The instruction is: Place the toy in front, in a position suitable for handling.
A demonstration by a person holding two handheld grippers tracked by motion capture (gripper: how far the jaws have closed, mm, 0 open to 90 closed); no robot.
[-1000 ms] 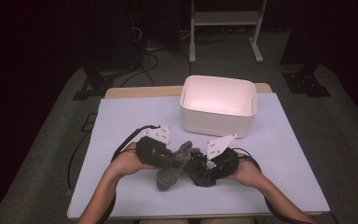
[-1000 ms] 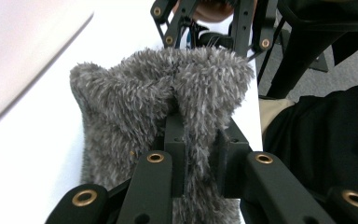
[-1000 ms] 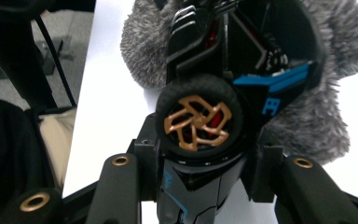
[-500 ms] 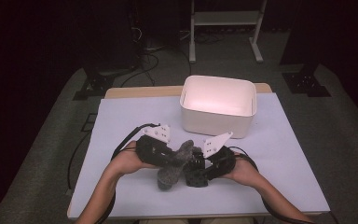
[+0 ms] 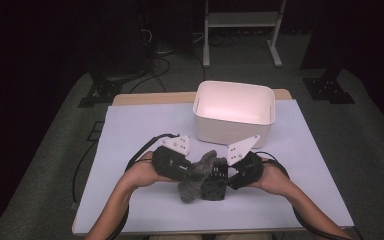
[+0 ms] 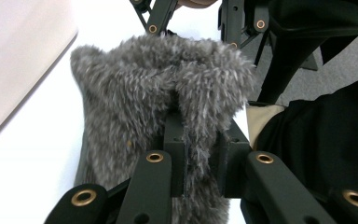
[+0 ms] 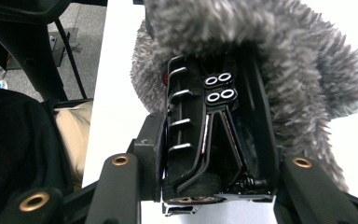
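Left gripper (image 6: 200, 154) is clamped tight on the fuzzy grey cover (image 6: 158, 98); right gripper (image 7: 214, 154) is closed around the black boxy device (image 7: 214, 135). Compared with a second ago, the cover has been pulled further up, so it's being worked off above the table (image 5: 130, 130).

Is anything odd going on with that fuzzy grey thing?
The fuzzy grey cover hangs bunched and lopsided, half over a black toy car. The left hand-held gripper pinches its fabric; the right hand-held gripper clamps the car.
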